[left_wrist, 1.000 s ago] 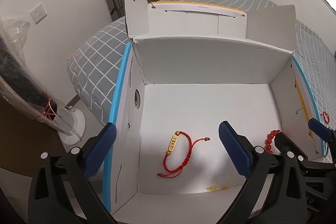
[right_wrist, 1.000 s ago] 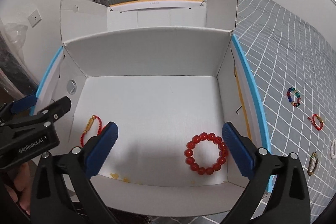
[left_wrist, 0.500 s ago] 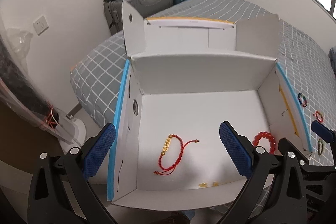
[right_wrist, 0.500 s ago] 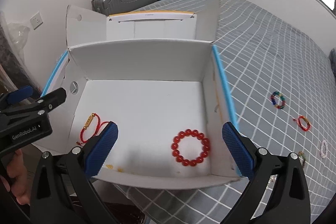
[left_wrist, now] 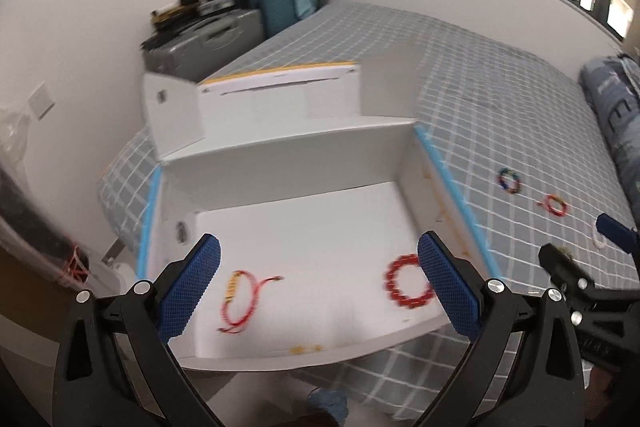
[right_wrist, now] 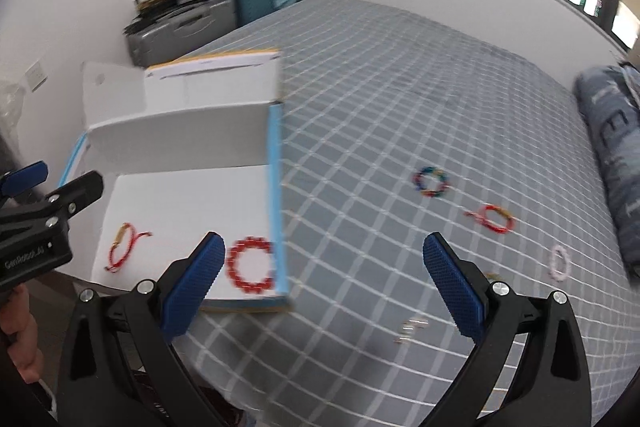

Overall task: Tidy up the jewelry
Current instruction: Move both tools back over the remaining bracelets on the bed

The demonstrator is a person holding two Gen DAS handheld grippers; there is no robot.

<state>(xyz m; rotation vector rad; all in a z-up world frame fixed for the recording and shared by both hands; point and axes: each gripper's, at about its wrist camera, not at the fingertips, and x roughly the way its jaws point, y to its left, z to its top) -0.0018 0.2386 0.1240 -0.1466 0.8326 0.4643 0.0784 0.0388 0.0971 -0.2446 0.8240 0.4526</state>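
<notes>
Box [left_wrist: 304, 227]: white, open, at the bed's left edge; 2 bracelets inside, red bead bracelet [left_wrist: 406, 283] by the right wall, red cord bracelet [left_wrist: 240, 295] front left.
Change: both tools have pulled back from the box and swung right, toward the loose pieces.
Bed [right_wrist: 400, 107]: multicolour bracelet [right_wrist: 431, 182], red woven bracelet [right_wrist: 492, 218], pink bracelet [right_wrist: 559, 262] await collection.
Left tool [left_wrist: 316, 291]: wide, empty.
Right tool [right_wrist: 320, 287]: wide, empty.

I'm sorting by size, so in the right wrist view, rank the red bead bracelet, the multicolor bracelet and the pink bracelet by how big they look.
1. red bead bracelet, largest, though nearest the camera
2. multicolor bracelet
3. pink bracelet, smallest, blurred and near the fisheye edge, so unsure
</notes>
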